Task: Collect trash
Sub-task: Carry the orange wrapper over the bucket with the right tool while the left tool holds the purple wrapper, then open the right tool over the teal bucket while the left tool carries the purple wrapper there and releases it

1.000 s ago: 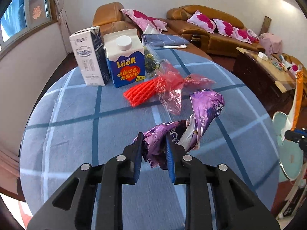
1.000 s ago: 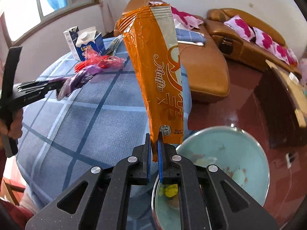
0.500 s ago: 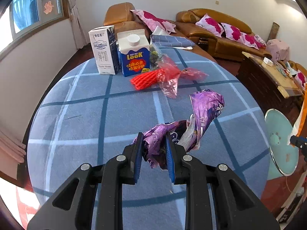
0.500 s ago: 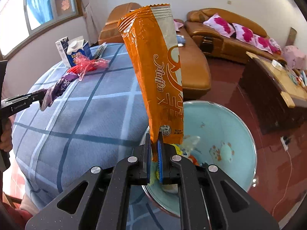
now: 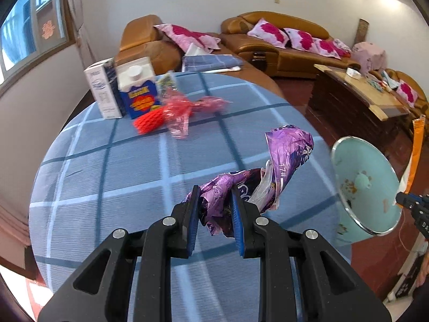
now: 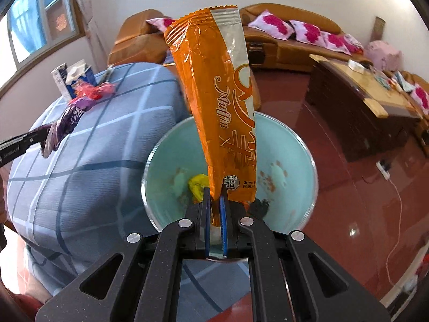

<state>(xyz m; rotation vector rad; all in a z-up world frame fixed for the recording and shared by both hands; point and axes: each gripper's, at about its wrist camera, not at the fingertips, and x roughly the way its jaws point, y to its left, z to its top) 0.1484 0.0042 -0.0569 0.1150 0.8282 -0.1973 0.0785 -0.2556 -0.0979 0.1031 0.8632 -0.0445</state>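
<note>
The round counter (image 5: 112, 193), covered in a blue checked cloth, carries the trash not yet collected: a white milk carton (image 5: 103, 91), a blue-and-white carton with a round cap (image 5: 138, 92), a red ribbed wrapper (image 5: 150, 120) and a crumpled red cellophane wrapper (image 5: 187, 110), grouped at its far edge.

The pale-green round basin (image 6: 281, 161) stands on the floor just beside the counter. It serves as the collection bin and already holds a crumpled yellow scrap (image 6: 197, 186) and some dark and pale debris.

The long orange foil snack wrapper (image 6: 217, 94) is held upright over the basin. The right gripper (image 6: 214, 209) has its fingers closed on the wrapper's lower end.

The crumpled purple foil wrapper (image 5: 270, 177) is above the counter surface, near the basin side. The left gripper (image 5: 214, 209) has its fingers clamped on it.

Progress, as judged: a little trash is binned, two pieces are in transit, four items remain. The next step appears to be release of the orange wrapper into the basin.
</note>
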